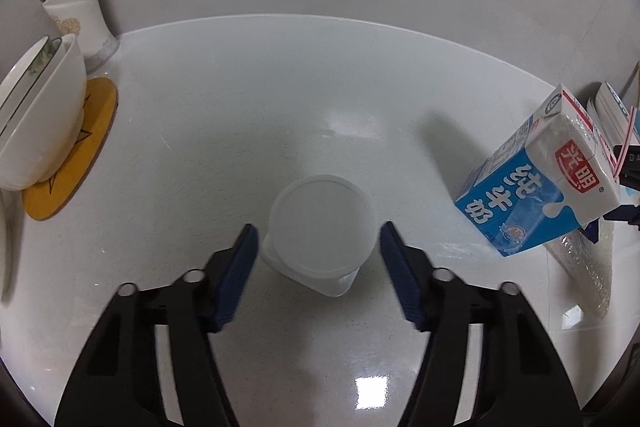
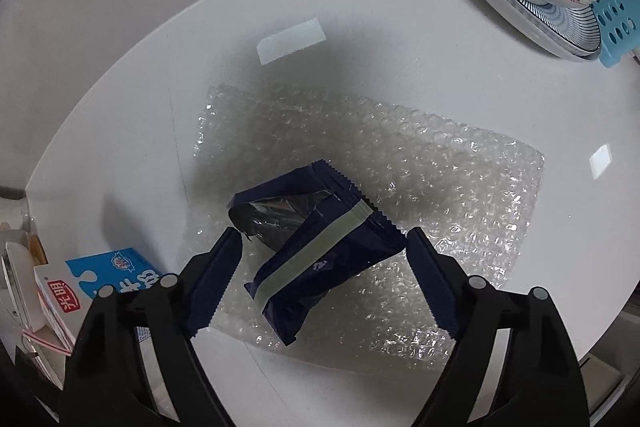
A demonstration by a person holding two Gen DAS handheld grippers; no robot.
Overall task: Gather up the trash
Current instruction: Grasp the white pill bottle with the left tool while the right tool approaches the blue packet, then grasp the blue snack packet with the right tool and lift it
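Jaws wide: L round cup (image 1: 322, 231), R round wrapper (image 2: 320, 251)

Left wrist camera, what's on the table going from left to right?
Stacked bowls → yellow coaster → white lidded cup, between the open left gripper fingers → blue milk carton.

A white vase (image 1: 82, 7) stands behind 2 nested bowls (image 1: 38, 115) on a yellow mat (image 1: 86, 151).

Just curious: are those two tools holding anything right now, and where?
Nothing is held. The left tool is open around a white cup; the right tool is open around a dark wrapper.
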